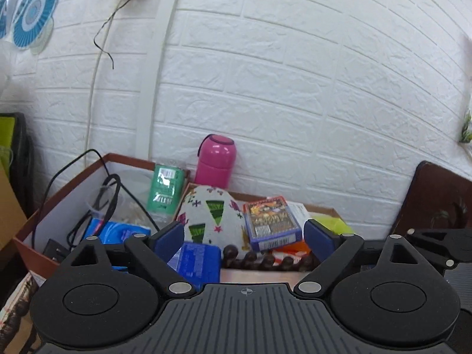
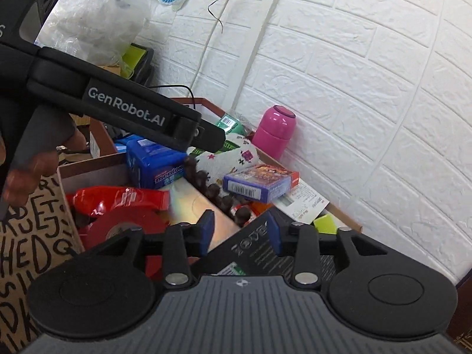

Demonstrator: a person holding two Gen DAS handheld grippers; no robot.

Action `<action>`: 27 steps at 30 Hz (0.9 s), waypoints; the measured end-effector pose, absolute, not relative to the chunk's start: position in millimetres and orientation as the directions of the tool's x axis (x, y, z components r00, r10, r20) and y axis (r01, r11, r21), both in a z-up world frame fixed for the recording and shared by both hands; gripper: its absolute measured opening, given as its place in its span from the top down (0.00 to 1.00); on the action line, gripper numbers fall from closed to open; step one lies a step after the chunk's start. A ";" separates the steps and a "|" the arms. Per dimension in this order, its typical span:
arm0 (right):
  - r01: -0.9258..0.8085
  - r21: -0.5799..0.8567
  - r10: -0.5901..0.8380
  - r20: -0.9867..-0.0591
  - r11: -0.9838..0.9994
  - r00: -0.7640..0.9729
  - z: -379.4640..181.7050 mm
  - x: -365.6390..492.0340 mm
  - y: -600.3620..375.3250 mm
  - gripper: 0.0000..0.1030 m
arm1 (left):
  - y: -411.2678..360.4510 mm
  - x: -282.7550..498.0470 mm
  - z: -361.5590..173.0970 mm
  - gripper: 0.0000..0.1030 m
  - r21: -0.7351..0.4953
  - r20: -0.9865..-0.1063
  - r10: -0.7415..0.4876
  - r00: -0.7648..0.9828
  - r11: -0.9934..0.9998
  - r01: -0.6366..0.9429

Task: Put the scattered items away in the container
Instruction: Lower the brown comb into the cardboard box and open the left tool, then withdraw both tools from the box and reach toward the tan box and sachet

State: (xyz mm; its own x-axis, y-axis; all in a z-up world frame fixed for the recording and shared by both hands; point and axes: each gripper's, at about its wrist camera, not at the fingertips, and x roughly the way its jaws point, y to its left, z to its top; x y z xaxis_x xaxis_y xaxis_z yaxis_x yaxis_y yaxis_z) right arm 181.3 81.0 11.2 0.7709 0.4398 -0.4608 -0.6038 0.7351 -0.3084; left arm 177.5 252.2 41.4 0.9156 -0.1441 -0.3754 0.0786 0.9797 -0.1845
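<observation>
Released left gripper point(image 1: 243, 237) over crowded container point(image 1: 324, 206): card box point(image 1: 271, 221), bead string point(image 1: 265, 261), pink bottle point(image 1: 216, 160) behind.

Black gripper point(image 1: 244, 237) w/ blue pads point(image 1: 169, 240)

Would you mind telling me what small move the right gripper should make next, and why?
Probably lift the right gripper back and clear of the box. Its fingers stand apart, and the black package lies between them, seemingly loose; I cannot tell whether a pad touches it. It rests over the box's near corner, among the items already inside, so this drop looks done.
</observation>
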 end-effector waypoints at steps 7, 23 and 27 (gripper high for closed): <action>-0.607 -0.318 0.469 -0.415 0.728 0.780 14.0 152.2 73.0 0.04 | 235.5 141.4 37.2 0.00 -0.129 -0.432 -0.136 0.892 0.988 0.088; -0.562 -0.265 0.421 -0.438 0.784 0.794 5.8 85.5 23.6 0.00 | 174.3 64.9 16.7 0.00 -0.156 -0.505 -0.210 0.837 0.976 0.152; -0.528 -0.227 0.395 -0.444 0.819 0.804 -0.5 63.9 -4.3 0.00 | 149.1 51.1 9.5 0.00 -0.170 -0.513 -0.260 0.818 0.965 0.200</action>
State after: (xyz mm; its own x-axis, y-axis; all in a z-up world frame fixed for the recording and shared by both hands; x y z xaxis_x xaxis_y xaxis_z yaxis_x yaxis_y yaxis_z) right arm 63.9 -4.3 -0.5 0.8041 0.3952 -0.4441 -0.5277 0.8185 -0.2272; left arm 51.1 149.1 9.5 0.8182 -0.2602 -0.5127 0.2000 0.9649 -0.1704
